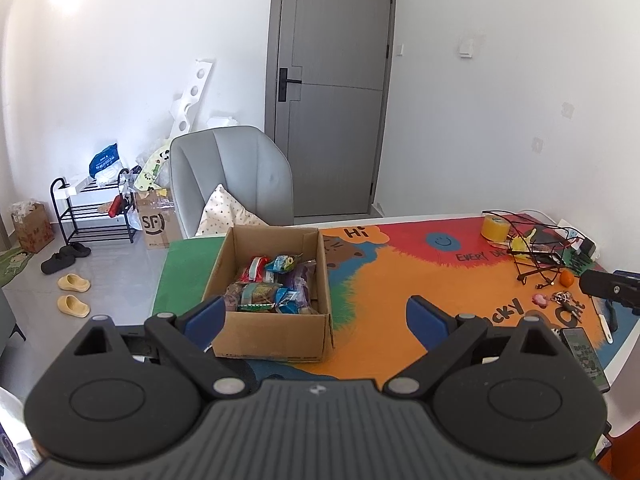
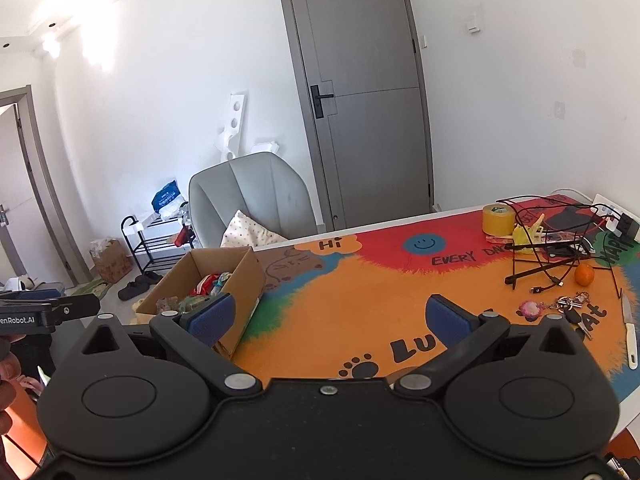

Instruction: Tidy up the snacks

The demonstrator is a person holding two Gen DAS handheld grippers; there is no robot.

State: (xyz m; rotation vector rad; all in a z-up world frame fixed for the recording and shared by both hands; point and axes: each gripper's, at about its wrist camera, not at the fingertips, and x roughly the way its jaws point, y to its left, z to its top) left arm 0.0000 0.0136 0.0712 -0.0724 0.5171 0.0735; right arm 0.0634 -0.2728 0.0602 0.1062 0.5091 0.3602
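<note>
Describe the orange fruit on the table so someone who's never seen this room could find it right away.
Start at the colourful mat covering the table, then go to its far right end, where black cables tangle below a yellow tape roll. The orange sits just right of the cables, above the keys: the only small, round, plain orange thing there.

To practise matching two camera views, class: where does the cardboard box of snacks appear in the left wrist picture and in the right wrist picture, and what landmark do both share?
Left wrist view: the cardboard box sits centre-left, just beyond the fingers.
Right wrist view: the cardboard box sits at left, partly behind the left finger.
Shared landmark: the yellow tape roll at far right.
</note>
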